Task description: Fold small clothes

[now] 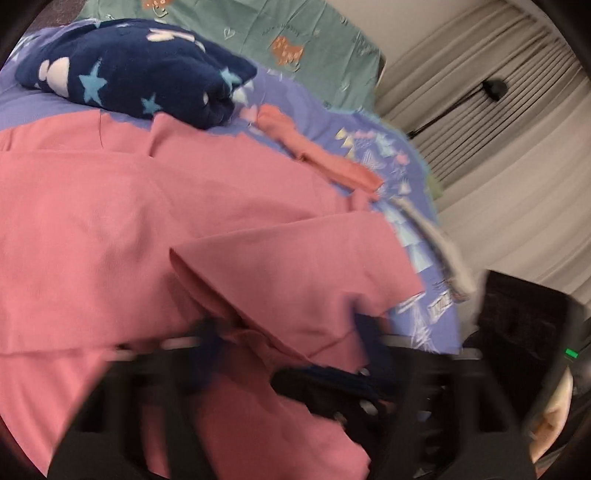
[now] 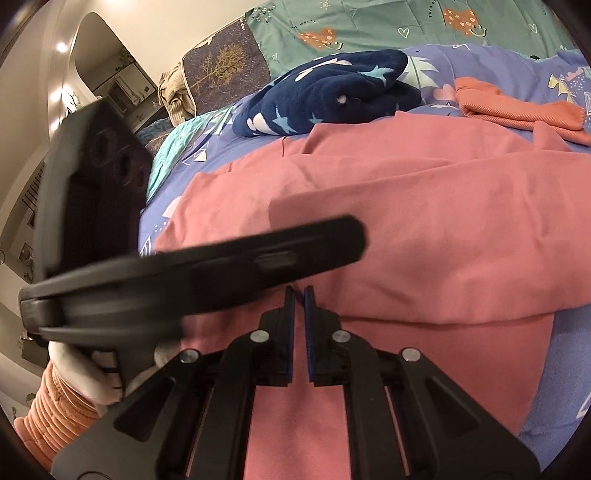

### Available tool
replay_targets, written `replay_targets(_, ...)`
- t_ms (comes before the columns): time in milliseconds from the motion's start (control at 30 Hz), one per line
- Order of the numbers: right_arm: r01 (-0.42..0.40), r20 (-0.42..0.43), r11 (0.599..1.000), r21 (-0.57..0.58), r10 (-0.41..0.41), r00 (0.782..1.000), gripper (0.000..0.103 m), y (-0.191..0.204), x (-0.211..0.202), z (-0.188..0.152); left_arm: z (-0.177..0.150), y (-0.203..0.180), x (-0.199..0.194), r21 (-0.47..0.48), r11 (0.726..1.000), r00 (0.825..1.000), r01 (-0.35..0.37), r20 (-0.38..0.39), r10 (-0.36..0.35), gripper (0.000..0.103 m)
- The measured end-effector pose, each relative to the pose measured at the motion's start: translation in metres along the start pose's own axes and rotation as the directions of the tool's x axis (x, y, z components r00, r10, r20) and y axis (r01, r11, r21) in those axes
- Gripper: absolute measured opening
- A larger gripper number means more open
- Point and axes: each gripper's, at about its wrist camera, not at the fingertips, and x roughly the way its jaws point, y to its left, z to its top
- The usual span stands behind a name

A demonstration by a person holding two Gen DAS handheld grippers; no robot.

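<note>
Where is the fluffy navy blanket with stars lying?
In both views the fluffy navy blanket lies bundled on the purple sheet, just beyond the pink garment.

Little lettering can be read. In the right wrist view, the teal-green cotton bedsheet with orange heart-shaped smiling faces (image 2: 369,22) carries small dark curved words: "worry" sits just above one orange heart near the top middle, and "turn" runs down beside another heart further right, the rest of each phrase too small to make out. A blue-and-gold tree-patterned cushion (image 2: 225,62) has a short white word along its upper edge, too small to read. In the left wrist view all print is blurred.
</note>
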Motion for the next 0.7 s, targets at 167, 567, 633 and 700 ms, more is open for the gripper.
replay_targets(167, 0.03, 0.04, 0.999, 0.015, -0.031, 0.999, 0.009, -0.018, -0.024, -0.007, 0.015, -0.02, -0.013, 0.069, 0.997, 0.999, -0.024, 0.049, 0.021, 0.002)
replay_targets(567, 0.158, 0.112, 0.956, 0.247, -0.19, 0.975, 0.001, -0.106, -0.044, -0.027, 0.074, -0.024, -0.147, 0.137, 0.971, 0.941, -0.197, 0.303, 0.148, 0.002)
replay_targets(633, 0.181, 0.11, 0.956, 0.232, -0.21, 0.971, 0.001, -0.102, -0.043, -0.027, 0.073, -0.004, -0.166, 0.096, 0.968, 0.926, -0.231, 0.326, 0.189, 0.002)
replay_targets(700, 0.19, 0.116, 0.956, 0.223, -0.22, 0.969, 0.001, -0.1, -0.044, -0.028, 0.067, 0.019, -0.181, 0.052, 0.964, 0.912, -0.262, 0.341, 0.23, 0.002)
